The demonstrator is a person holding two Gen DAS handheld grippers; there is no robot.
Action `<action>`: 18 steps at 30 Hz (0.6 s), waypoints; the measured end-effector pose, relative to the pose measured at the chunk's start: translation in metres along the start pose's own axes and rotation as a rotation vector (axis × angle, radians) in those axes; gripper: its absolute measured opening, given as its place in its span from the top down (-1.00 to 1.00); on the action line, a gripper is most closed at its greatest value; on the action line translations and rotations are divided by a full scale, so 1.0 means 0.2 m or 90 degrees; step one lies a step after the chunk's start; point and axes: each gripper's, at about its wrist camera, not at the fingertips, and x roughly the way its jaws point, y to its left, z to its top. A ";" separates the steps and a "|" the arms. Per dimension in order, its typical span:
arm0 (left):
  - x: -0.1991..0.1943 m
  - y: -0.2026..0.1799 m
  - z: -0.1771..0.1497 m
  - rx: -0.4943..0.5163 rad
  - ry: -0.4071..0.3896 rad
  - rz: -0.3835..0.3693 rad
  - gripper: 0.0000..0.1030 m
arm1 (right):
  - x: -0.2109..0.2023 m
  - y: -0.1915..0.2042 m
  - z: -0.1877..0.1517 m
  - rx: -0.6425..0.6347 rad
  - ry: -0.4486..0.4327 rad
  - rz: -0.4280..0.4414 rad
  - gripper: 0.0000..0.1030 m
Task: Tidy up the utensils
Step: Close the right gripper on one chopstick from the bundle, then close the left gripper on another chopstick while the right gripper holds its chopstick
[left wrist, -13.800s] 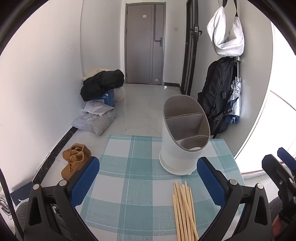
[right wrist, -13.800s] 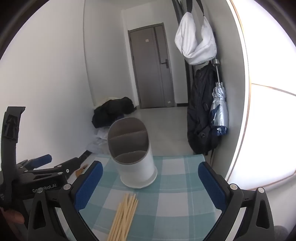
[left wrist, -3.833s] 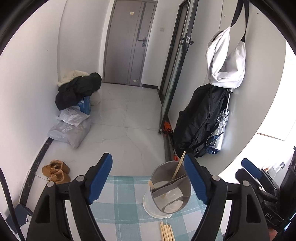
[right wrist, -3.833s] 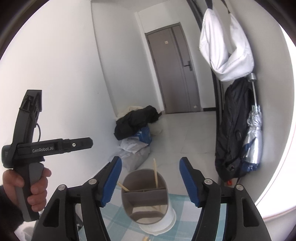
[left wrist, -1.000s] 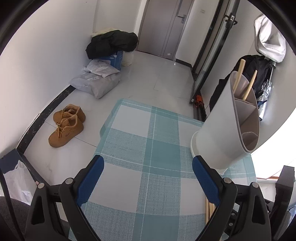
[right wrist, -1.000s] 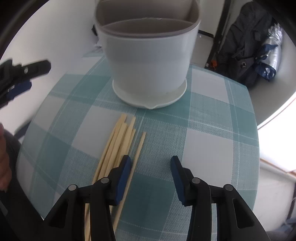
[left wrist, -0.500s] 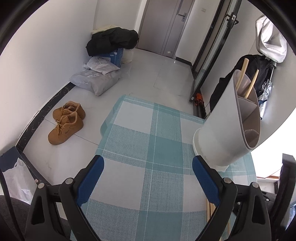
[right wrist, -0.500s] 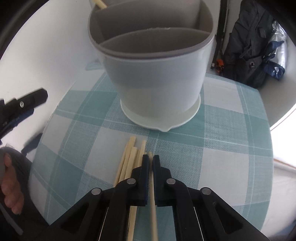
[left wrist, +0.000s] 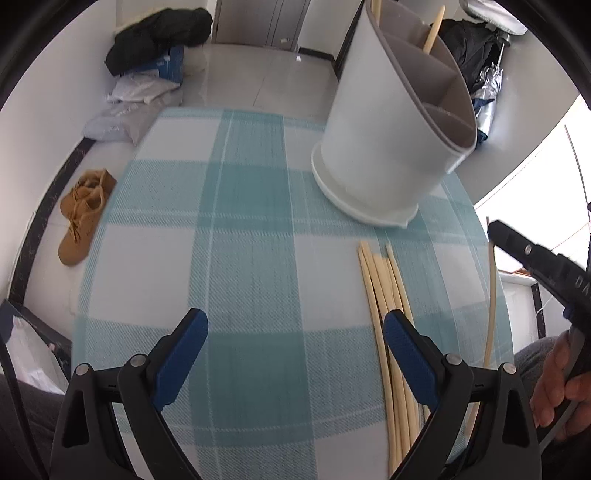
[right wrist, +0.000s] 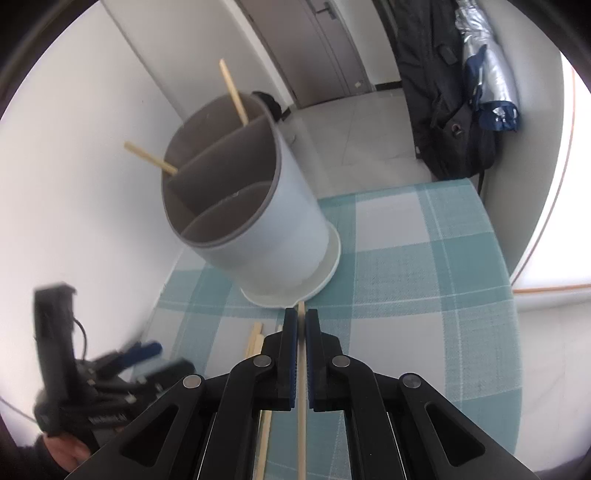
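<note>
Right gripper (right wrist: 301, 325) clamping one chopstick (right wrist: 301, 406), holder (right wrist: 258, 221) seemingly near

- Tabletop (left wrist: 251, 229): teal-and-white check cloth.
- Utensil holder (left wrist: 388, 147), upper right of the left wrist frame: white wall, grey rim and dividers.
- Chopsticks (left wrist: 384, 295): pale wood.
- Fingers (left wrist: 181, 350): blue pads on black arms.
- Shoes (left wrist: 81, 218), left edge: tan.
- Bundle (left wrist: 159, 33), upper left: black, perhaps clothing.

Checked table (left wrist: 251, 206): holder (left wrist: 384, 147), chopsticks (left wrist: 388, 317).
</note>
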 end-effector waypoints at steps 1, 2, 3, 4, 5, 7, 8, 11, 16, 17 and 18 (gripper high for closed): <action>0.01 -0.01 -0.01 0.000 0.007 0.001 -0.82 | -0.01 -0.01 0.00 0.007 -0.006 0.005 0.94; 0.01 -0.02 -0.02 0.006 0.011 0.006 -0.82 | -0.03 -0.03 0.01 0.019 -0.018 0.014 0.94; 0.01 -0.03 -0.02 0.011 0.013 0.009 -0.82 | -0.04 -0.03 -0.01 0.033 -0.028 0.027 0.94; 0.02 -0.05 -0.03 0.021 0.017 0.015 -0.82 | -0.03 -0.04 -0.01 0.047 -0.035 0.040 0.94; 0.02 -0.07 -0.03 0.029 0.022 0.020 -0.82 | -0.04 -0.06 -0.01 0.064 -0.044 0.054 0.94; 0.04 -0.09 -0.05 0.038 0.036 0.022 -0.82 | -0.06 -0.11 0.00 0.080 -0.064 0.066 0.94; 0.05 -0.10 -0.06 0.045 0.047 0.022 -0.82 | -0.07 -0.13 0.01 0.088 -0.075 0.069 0.94; 0.05 -0.13 -0.07 0.068 0.050 0.036 -0.82 | -0.10 -0.19 0.01 0.108 -0.091 0.073 0.94; 0.07 -0.16 -0.06 0.089 0.060 0.069 -0.82 | -0.10 -0.28 0.03 0.145 -0.105 0.075 0.94; 0.08 -0.16 -0.06 0.087 0.062 0.070 -0.82 | -0.10 -0.29 0.03 0.149 -0.105 0.073 0.94; 0.08 -0.15 -0.05 0.085 0.063 0.072 -0.82 | -0.10 -0.30 0.03 0.150 -0.107 0.072 0.94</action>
